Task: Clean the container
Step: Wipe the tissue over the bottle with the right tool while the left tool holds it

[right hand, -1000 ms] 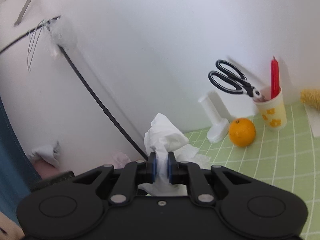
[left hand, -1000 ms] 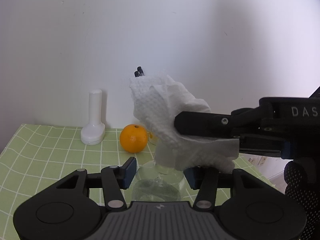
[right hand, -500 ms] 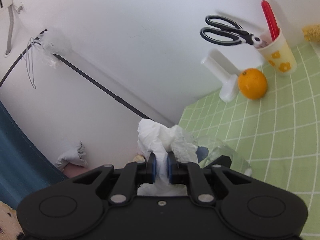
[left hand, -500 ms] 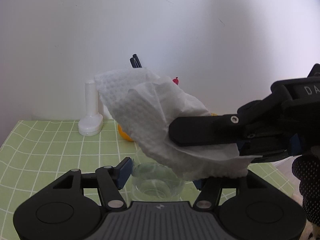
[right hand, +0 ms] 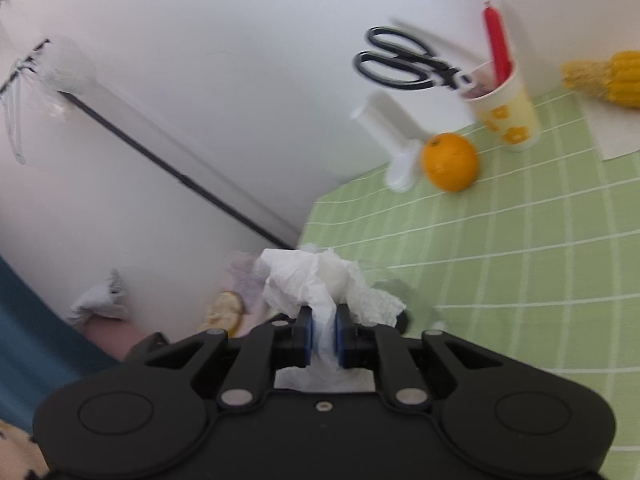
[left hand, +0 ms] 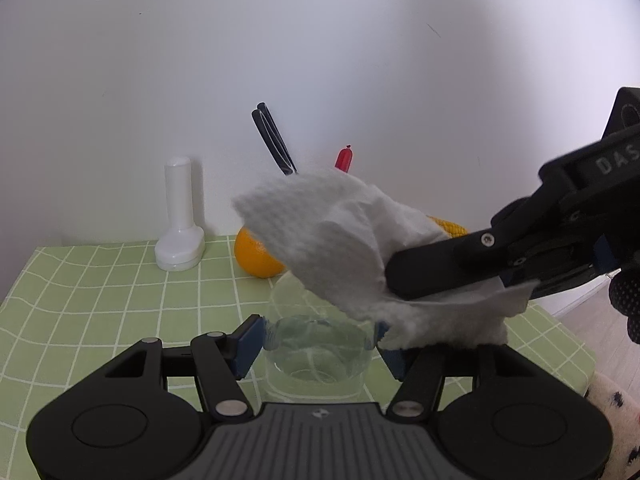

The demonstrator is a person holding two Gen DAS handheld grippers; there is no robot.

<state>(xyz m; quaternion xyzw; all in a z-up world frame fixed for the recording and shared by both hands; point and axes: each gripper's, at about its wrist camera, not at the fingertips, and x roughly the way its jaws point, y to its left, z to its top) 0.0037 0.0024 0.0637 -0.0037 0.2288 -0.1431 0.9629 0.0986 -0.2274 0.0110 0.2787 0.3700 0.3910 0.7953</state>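
My left gripper point(left hand: 318, 340) is shut on a clear plastic container point(left hand: 316, 350), held between its blue pads with the open mouth facing the camera. My right gripper point(right hand: 322, 336) is shut on a crumpled white paper towel point(right hand: 316, 276). In the left wrist view the right gripper point(left hand: 404, 280) comes in from the right and holds the towel point(left hand: 340, 240) just above and to the right of the container's rim. The towel hides the container's far right edge.
On the green checked tablecloth point(left hand: 100, 292) stand an orange point(left hand: 256, 256), a white plastic holder point(left hand: 180, 224), a yellow cup point(right hand: 504, 116) with black scissors point(right hand: 400, 64) and a red stick point(right hand: 496, 44), and corn point(right hand: 612, 78). A white wall stands behind. The table's left edge is near the container.
The right gripper and towel have swung to the right and lower, off the container's mouth, which now shows open. The left gripper still holds the container.
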